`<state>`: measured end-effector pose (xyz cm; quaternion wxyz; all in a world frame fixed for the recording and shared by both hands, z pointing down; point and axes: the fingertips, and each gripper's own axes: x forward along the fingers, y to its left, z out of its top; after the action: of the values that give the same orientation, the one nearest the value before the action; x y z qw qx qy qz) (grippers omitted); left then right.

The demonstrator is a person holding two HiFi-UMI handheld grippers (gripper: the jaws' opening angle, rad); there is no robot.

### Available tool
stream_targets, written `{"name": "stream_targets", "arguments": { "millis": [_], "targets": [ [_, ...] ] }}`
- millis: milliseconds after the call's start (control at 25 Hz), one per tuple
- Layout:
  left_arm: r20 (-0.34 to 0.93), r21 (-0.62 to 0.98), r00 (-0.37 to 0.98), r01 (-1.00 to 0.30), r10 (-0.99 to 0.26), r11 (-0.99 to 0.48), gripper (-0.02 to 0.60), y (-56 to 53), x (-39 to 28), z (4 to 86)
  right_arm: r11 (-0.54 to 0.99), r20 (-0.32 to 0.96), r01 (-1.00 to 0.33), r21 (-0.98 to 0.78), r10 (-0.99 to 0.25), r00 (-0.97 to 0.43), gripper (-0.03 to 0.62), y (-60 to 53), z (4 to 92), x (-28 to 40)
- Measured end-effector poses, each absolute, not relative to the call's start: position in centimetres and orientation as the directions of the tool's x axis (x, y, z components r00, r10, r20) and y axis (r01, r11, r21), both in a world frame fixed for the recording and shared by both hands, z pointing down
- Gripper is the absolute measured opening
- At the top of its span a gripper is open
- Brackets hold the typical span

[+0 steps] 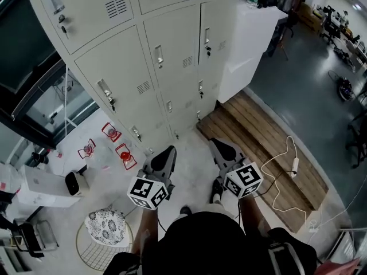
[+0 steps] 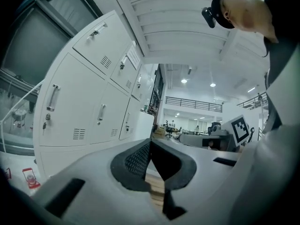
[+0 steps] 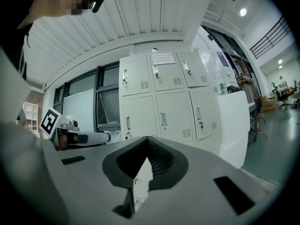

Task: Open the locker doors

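Locker doors [image 1: 172, 53] shut; pale floor [image 1: 192, 153], seemingly wooden decking [image 1: 258, 130]; both grippers [image 1: 170, 151] [image 1: 219, 144], jaws together.

Left hand-held gripper [image 1: 167, 153] and right hand-held gripper [image 1: 221, 146] are held out in front of the body, side by side with a gap between them, both pointing level. Both jaw pairs are closed tip to tip with nothing between them.

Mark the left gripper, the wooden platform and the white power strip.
left gripper [image 1: 168, 152]: head view, between its closed fingertips.
wooden platform [image 1: 258, 132]: head view, a bare middle plank.
white power strip [image 1: 295, 165]: head view, middle of its body.
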<state>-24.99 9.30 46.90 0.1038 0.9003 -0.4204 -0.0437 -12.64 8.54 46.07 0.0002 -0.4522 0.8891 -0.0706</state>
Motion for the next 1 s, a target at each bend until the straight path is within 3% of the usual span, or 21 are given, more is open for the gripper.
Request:
{"name": "stream_targets", "arguments": {
  "millis": [600,1000],
  "targets": [
    [-0.033,0.180,0.654,-0.740,-0.756,-0.648,0.015,-2.0,-9.1,42.5,0.648,-0.007,-0.751,-0.127,-0.758,-0.653,0.005,-3.0,42.5,-0.1],
    [-0.018,0.165,0.601,-0.787,-0.799,-0.595,0.015,-6.2,-3.9,42.0,0.699,-0.016,-0.704,-0.124,-0.711,-0.703,0.005,-7.6,42.3,5.1]
  ]
}}
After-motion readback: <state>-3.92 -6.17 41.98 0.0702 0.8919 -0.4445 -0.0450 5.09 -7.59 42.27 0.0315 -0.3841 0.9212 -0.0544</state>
